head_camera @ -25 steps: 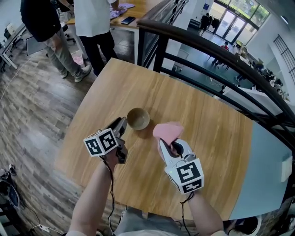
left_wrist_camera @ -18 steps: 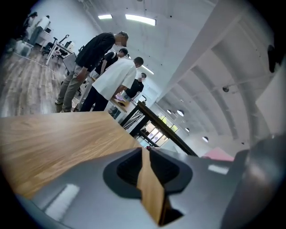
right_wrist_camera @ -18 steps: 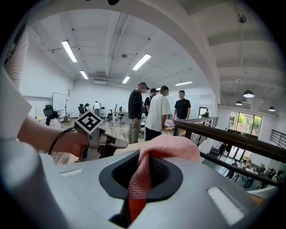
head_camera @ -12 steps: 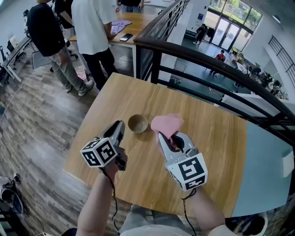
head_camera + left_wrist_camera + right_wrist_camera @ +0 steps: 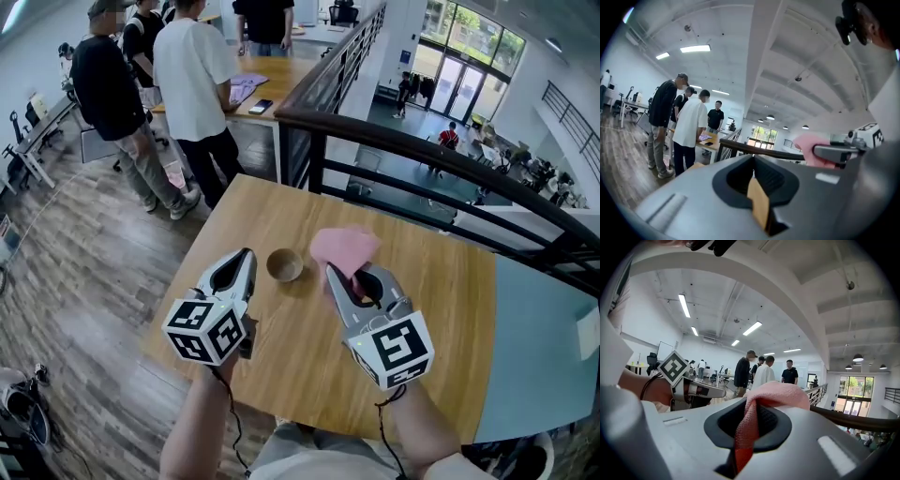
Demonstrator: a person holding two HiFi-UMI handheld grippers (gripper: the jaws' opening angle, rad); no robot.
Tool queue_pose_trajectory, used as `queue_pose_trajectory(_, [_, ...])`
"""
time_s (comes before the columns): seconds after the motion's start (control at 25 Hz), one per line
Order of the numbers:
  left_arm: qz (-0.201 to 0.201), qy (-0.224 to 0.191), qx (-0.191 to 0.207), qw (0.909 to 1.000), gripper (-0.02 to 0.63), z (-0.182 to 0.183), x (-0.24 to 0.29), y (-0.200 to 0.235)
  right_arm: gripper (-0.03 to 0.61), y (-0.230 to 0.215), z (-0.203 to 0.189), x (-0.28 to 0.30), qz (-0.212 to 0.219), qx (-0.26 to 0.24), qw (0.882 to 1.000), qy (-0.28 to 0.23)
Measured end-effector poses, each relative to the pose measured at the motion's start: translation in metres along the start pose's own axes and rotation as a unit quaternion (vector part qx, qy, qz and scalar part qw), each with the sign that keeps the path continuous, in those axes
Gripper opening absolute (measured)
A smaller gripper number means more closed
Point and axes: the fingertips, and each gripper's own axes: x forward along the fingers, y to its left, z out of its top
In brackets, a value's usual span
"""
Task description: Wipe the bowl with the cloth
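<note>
A small brown bowl stands alone on the wooden table, with nothing touching it. My left gripper hovers high above the table, just left of the bowl. Its jaws have just been closing and now meet with nothing between them. My right gripper is raised to the right of the bowl, shut on a pink cloth that bunches up beyond its tips. In the right gripper view the cloth runs down between the jaws. Both grippers point roughly level, out over the room.
A black railing curves along the table's far side, with a lower floor beyond it. Several people stand at another table at the back left. Wooden floor lies to the left.
Both grippers have risen well above the table and come closer to the camera. The left jaws, open before, have shut on nothing. The bowl stays on the table; the cloth stays held.
</note>
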Motion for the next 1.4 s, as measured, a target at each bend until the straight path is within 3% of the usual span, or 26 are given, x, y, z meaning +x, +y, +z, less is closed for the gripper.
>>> queue_pose_trajectory(0.24, [-0.004,-0.020,0.076,0.9969,0.003,0.028,-0.030,-0.035,0.017,0.013,0.044,-0.030,0.003,-0.005,0.999,-0.046])
queue_pose_trajectory(0.44, [-0.012,-0.039,0.132,0.9904,0.003,0.045,-0.054,-0.057,0.017,0.027,0.059,-0.050,0.004,-0.005,0.998,-0.069])
queue_pose_trajectory(0.72, [-0.028,-0.053,0.165,0.9844,0.003,0.053,-0.084,-0.089,0.017,0.048,0.056,-0.077,0.013,0.011,0.997,-0.070])
queue_pose_trajectory(0.92, [-0.029,-0.065,0.179,0.9814,0.003,0.050,-0.103,-0.105,0.017,0.063,0.048,-0.093,0.019,0.010,0.998,-0.063])
queue_pose_trajectory(1.08, [-0.038,-0.049,0.184,0.9810,0.003,0.029,-0.115,-0.115,0.017,0.067,0.038,-0.102,0.020,0.005,0.998,-0.057])
queue_pose_trajectory(1.4, [-0.025,-0.031,0.151,0.9877,0.003,-0.004,-0.134,-0.113,0.015,0.081,0.017,-0.110,0.045,0.022,0.998,-0.031])
